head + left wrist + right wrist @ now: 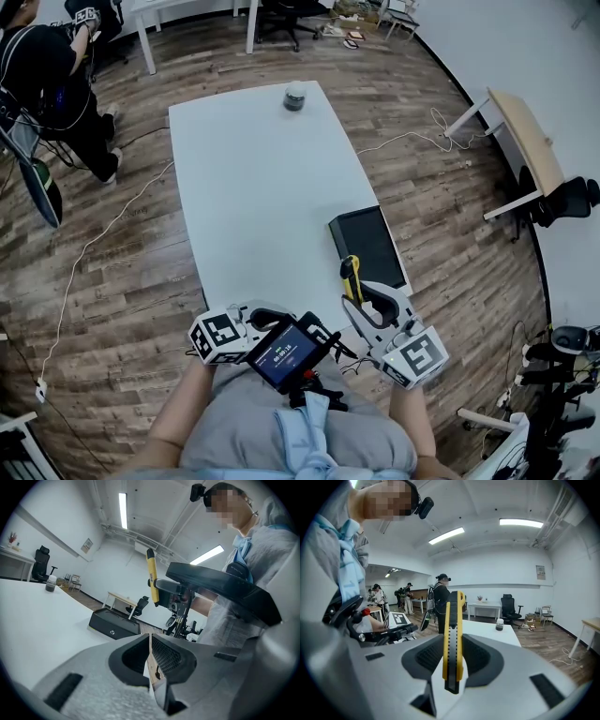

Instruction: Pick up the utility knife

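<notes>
- In the head view, the lower end of the utility knife [351, 274] is covered by the jaws of the right hand-held gripper [362, 302]. Only its yellow upper part stands clear.
- No view shows whether a blade is pushed out; the knife's ends show only yellow and black casing.
- In the head view, a dark screen [283, 354] mounted close to the person's body covers part of the left hand-held gripper [262, 317], so its jaw tips are hard to make out there.
- The left gripper view settles it: the two jaws are brought together with only a thin slit left and nothing between them.
- A small jar [295, 97] stands at the far end of the white tabletop [253, 187]; what it holds is too small to tell.
- A black box [367, 246] sits at the tabletop's right edge, its far side overhanging or flush; which one cannot be told.
- The right hand-held gripper is clenched on the knife: in the right gripper view both pads press its flat sides.
- The knife stands upright between the jaws, sticking out above them and a little below.
- Held this way, the knife is lifted off the tabletop, over its near right corner, just beside the black box.
- The left hand-held gripper is apart from the knife, on the other side of the screen.
</notes>
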Demonstrator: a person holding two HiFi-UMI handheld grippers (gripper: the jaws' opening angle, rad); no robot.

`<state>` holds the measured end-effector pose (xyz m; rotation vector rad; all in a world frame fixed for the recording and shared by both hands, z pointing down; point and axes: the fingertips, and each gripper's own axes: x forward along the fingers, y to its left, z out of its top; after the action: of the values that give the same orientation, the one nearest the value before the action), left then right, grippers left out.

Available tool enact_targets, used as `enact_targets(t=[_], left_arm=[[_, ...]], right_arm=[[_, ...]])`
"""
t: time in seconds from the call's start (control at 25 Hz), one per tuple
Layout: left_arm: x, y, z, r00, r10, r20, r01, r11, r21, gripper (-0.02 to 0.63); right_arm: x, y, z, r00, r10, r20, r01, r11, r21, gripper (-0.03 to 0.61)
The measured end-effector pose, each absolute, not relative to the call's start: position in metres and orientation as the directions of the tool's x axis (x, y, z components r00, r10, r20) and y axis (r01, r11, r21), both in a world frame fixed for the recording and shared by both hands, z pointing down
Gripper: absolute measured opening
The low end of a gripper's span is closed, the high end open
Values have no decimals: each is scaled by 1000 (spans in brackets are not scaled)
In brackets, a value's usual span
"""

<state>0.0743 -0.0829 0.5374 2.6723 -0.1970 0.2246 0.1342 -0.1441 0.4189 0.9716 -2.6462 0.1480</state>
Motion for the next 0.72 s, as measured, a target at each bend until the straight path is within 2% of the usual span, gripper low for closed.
enact_targets(t=[0.72], left_arm=[[76, -84, 537, 976, -96, 195, -172, -889, 424, 20]], right_arm=[[136, -145, 424, -720, -605, 340, -642, 767, 4, 129]])
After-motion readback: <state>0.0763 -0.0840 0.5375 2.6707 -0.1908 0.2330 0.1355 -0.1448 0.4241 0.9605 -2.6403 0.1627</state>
